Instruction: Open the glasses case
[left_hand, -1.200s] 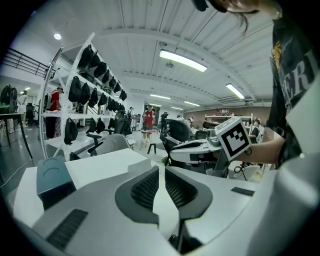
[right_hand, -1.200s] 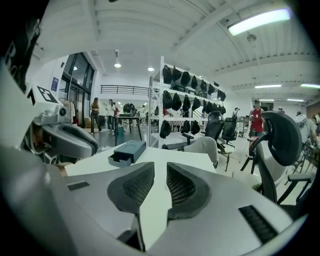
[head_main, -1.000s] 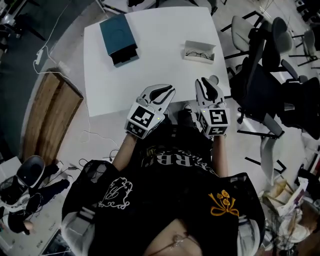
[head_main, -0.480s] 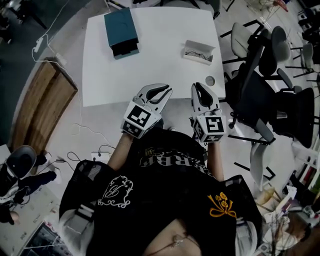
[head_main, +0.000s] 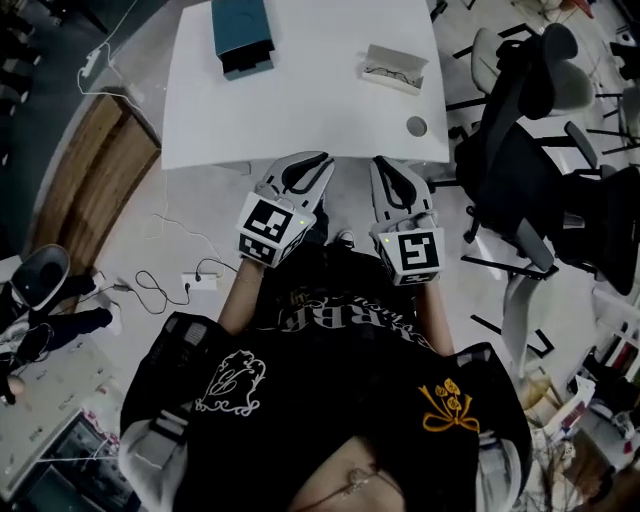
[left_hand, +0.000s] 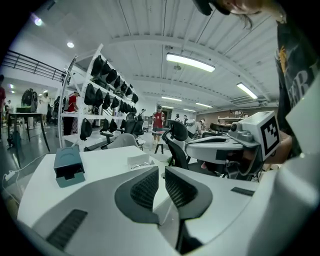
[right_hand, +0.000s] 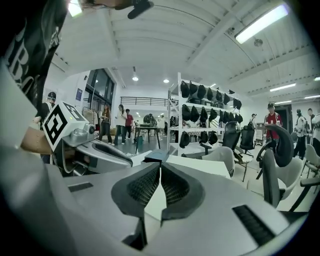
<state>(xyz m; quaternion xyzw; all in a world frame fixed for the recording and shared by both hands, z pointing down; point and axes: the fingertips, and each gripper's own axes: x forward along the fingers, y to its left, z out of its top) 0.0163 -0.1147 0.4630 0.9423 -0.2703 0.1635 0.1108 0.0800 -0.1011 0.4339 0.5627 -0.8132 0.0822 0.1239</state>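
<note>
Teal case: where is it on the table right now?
Head view: the teal case lies near the white table's far left corner, beyond the left gripper; the white tray holding glasses sits to its right.

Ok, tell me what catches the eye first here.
The left gripper and right gripper hover at the white table's near edge. The right one's jaws have just been closing, with nothing between them. Far across the table lie a teal box on the left and an open glasses case on the right.
</note>
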